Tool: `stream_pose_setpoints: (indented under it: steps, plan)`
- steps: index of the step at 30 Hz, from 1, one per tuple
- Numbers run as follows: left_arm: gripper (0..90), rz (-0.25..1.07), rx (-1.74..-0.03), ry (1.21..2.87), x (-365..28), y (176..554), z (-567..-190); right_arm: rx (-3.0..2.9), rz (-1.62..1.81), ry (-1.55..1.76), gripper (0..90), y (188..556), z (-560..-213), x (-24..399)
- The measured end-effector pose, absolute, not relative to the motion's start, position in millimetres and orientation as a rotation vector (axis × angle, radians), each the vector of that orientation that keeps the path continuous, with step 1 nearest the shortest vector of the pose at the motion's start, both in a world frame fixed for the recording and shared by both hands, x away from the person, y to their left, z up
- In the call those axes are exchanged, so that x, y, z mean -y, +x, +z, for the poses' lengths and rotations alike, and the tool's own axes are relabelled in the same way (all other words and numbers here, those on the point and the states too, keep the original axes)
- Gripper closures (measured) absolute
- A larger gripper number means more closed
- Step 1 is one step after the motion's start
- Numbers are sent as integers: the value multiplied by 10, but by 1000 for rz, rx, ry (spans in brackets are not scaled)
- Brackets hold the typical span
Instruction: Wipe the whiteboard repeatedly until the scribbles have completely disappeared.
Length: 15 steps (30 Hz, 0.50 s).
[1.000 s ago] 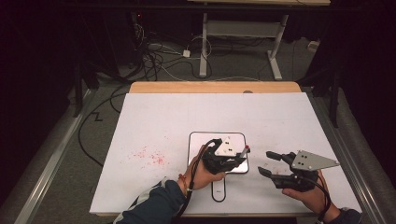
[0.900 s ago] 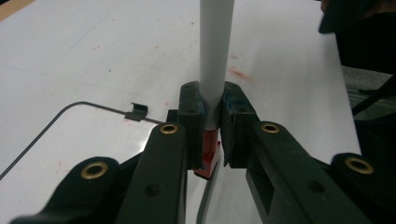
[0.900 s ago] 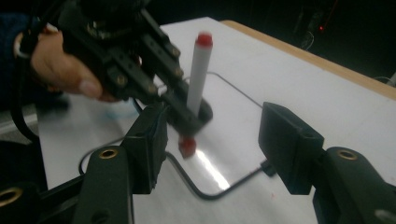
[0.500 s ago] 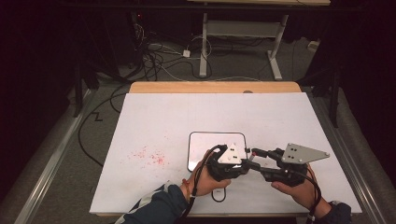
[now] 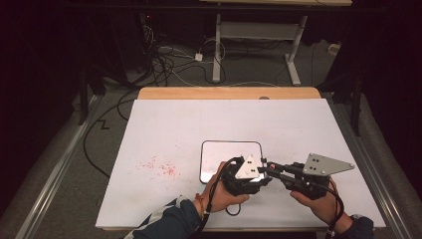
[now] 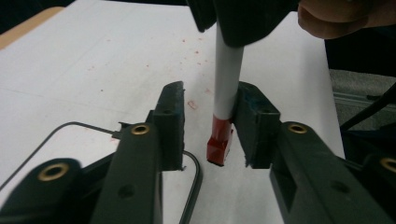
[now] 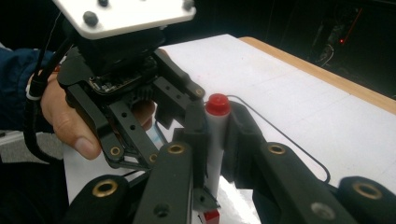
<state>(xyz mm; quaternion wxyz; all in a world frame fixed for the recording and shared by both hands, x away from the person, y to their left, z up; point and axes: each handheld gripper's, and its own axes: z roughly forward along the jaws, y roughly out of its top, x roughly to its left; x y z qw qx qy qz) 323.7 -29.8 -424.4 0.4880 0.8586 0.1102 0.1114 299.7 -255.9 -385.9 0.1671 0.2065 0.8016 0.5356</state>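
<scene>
- R gripper (image 7: 217, 135) fingers (image 7: 243, 126) clamped on marker (image 7: 215, 130), red end just past the tips; jaws just closed on it.
- L gripper (image 6: 208, 121) fingers (image 6: 170, 116) part-open, just been opening; marker between them, its red tip (image 6: 219, 144) beside one pad, other pad clear.
- Whiteboard (image 5: 214, 149) under L fingers.

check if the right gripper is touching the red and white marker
Touching: in the right gripper view, the right gripper pads press the marker barrel from both sides.

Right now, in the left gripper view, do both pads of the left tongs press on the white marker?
No, the marker leans on one pad, while the other pad stands apart from it.
</scene>
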Motion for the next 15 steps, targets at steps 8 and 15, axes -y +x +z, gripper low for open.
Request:
stream_pose_setpoints:
  steps: [8, 15]
  plan:
    - [307, 490, -282, 2111, -145, 3142, -4238, -2292, 1496, 643, 811, 3046, -3857, 2640]
    - [210, 593, -384, 2130, -602, 3156, -4324, -2294, 1460, 700, 811, 3084, -3847, 2731]
